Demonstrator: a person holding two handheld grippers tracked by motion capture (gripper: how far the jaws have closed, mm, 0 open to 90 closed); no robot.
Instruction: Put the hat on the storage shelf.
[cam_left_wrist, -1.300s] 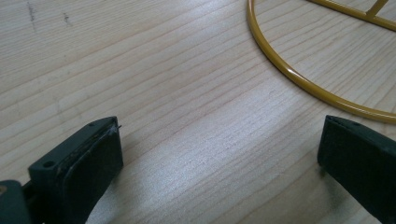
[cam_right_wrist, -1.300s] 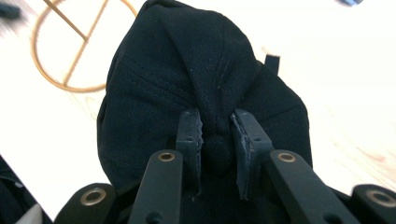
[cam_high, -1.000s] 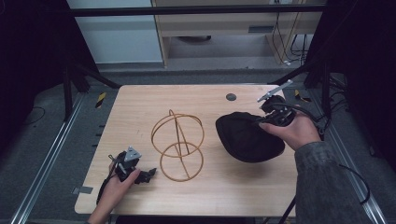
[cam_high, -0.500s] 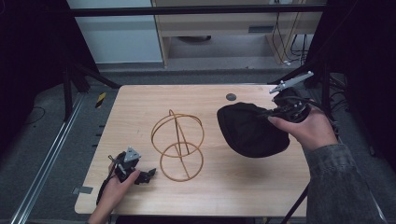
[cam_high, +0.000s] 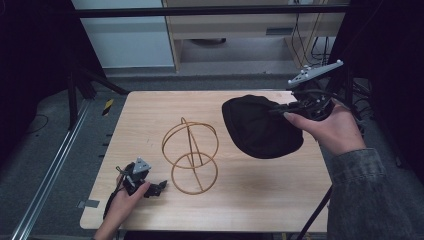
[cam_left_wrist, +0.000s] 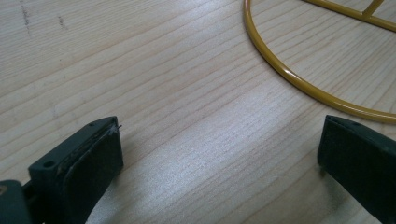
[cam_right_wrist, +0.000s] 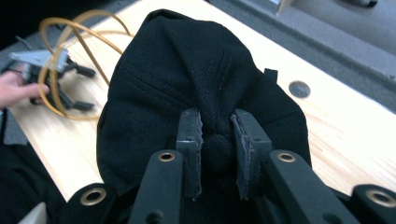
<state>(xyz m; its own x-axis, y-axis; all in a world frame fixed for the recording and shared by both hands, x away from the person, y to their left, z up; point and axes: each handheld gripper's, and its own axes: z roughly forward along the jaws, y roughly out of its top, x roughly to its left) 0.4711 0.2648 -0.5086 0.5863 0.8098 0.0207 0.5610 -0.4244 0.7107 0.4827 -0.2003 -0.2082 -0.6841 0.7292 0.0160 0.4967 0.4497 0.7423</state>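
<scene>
Above the table, right tongs (cam_right_wrist: 217, 154) pinch an unmarked black cap (cam_right_wrist: 187, 88); left tongs (cam_left_wrist: 219, 172) rest released.

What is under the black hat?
The black hat hangs pinched in the right gripper, with the wooden table below it. The hat covers the patch of table right beneath it, so anything lying there is hidden.
</scene>
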